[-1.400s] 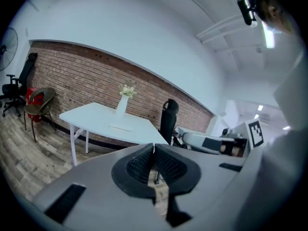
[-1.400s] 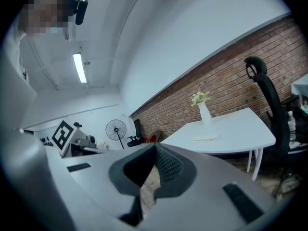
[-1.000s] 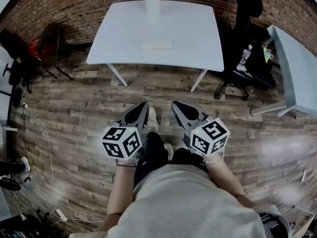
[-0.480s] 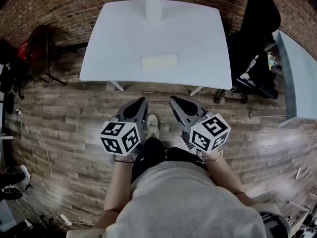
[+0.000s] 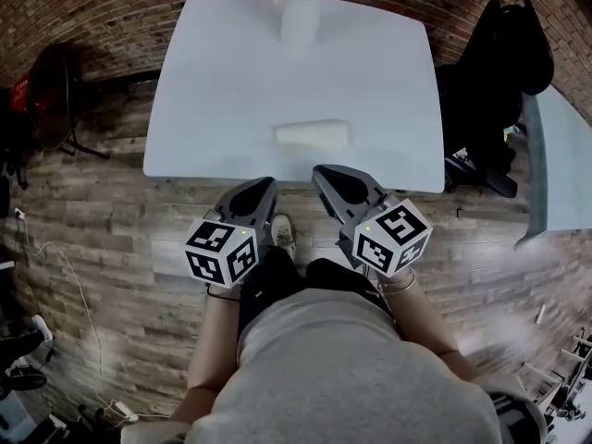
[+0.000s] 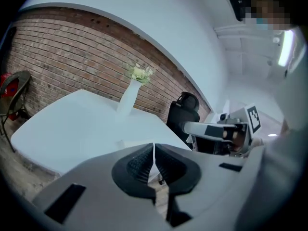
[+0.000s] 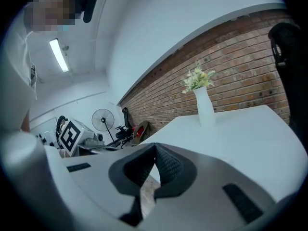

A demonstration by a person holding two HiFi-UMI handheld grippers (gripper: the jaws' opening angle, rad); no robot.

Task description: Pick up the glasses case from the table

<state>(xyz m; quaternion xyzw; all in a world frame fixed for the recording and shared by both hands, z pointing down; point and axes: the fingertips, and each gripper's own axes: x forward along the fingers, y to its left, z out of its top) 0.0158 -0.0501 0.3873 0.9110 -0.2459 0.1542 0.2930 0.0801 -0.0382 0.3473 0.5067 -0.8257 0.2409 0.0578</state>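
Observation:
The glasses case [image 5: 313,134], pale and oblong, lies on the white table [image 5: 213,109] near its front edge, about midway along it. Both grippers are held side by side just short of that edge, pointing at the table. My left gripper [image 5: 269,183] is shut and holds nothing; its ribbed pads meet in the left gripper view [image 6: 154,150]. My right gripper [image 5: 318,170] is likewise shut and empty [image 7: 155,150]. The case sits a short way beyond the two tips, between them. In the right gripper view it is hidden behind the jaws.
A white vase with flowers [image 5: 301,17] stands at the table's far edge against the brick wall. A black office chair [image 5: 504,63] and a second table [image 5: 560,165] are to the right. A dark folding chair [image 5: 46,100] stands at the left on the wooden floor.
The person has walked up to the table. It has come much nearer in the head view, and both shut grippers now reach its front edge.

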